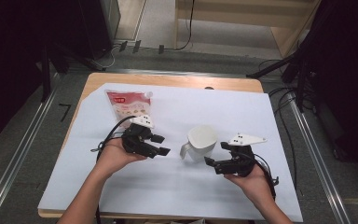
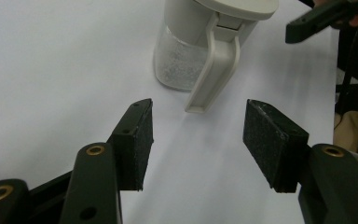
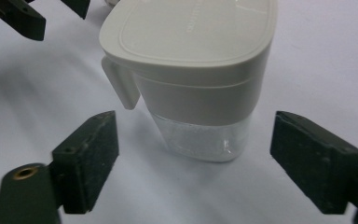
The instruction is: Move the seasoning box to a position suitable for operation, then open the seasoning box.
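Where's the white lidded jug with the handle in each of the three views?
High view: jug at table centre, between both grippers.
Left gripper view: top centre, handle toward the camera.
Right gripper view: upper centre, lid tilted toward the camera.
Shared landmark: the white sheet under it.

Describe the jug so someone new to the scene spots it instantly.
On the white sheet covering the table, look between the two hand-held grippers, nearer the right one. The jug stands upright there: off-white lid and handle above a clear lower body. The only other item, a flat red-and-white pouch, lies at the far left.
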Motion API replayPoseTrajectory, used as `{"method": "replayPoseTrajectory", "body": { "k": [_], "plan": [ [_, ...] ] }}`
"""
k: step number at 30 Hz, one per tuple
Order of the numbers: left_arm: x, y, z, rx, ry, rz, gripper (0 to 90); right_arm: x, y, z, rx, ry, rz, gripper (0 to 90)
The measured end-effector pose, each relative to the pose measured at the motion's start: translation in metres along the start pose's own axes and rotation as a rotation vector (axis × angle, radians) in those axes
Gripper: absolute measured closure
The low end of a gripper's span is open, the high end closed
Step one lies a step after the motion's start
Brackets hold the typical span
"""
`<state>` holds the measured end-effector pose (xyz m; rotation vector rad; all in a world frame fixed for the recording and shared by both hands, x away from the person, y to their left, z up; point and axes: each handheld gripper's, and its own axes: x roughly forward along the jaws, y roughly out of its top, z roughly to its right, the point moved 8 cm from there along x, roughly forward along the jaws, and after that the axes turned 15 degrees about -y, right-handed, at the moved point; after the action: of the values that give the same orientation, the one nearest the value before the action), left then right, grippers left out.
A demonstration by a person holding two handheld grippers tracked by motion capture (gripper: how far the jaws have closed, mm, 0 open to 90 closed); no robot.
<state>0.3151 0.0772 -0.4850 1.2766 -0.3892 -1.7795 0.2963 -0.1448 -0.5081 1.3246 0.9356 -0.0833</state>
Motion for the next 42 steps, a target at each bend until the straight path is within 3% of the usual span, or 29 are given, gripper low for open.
{"method": "replayPoseTrajectory", "body": {
  "k": [5, 14, 18, 20, 24, 36, 42],
  "plan": [
    [-0.002, 0.008, -0.003, 0.018, 0.015, -0.009, 49.1, -0.011, 0.004, 0.006, -0.014, -0.007, 0.033, 35.8],
    [0.003, 0.023, -0.001, 0.035, -0.008, 0.006, 58.7, -0.018, 0.005, 0.012, -0.008, 0.004, 0.040, 54.9],
    [0.008, 0.024, -0.001, 0.052, -0.009, -0.011, 69.2, -0.021, 0.004, 0.016, -0.010, 0.022, 0.040, 69.9],
    [0.009, 0.024, -0.001, 0.052, -0.010, -0.012, 81.3, -0.021, 0.002, 0.018, -0.007, 0.027, 0.037, 79.0],
    [0.013, 0.022, -0.003, 0.061, -0.008, -0.034, 90.0, -0.018, 0.001, 0.018, -0.017, 0.035, 0.032, 89.7],
    [0.025, 0.024, -0.006, 0.055, -0.031, -0.002, 90.0, -0.008, -0.002, 0.005, -0.039, 0.042, -0.011, 90.0],
    [0.030, 0.025, -0.007, 0.067, -0.017, -0.012, 90.0, -0.007, 0.000, 0.006, -0.020, 0.051, -0.002, 90.0]
  ]
}}
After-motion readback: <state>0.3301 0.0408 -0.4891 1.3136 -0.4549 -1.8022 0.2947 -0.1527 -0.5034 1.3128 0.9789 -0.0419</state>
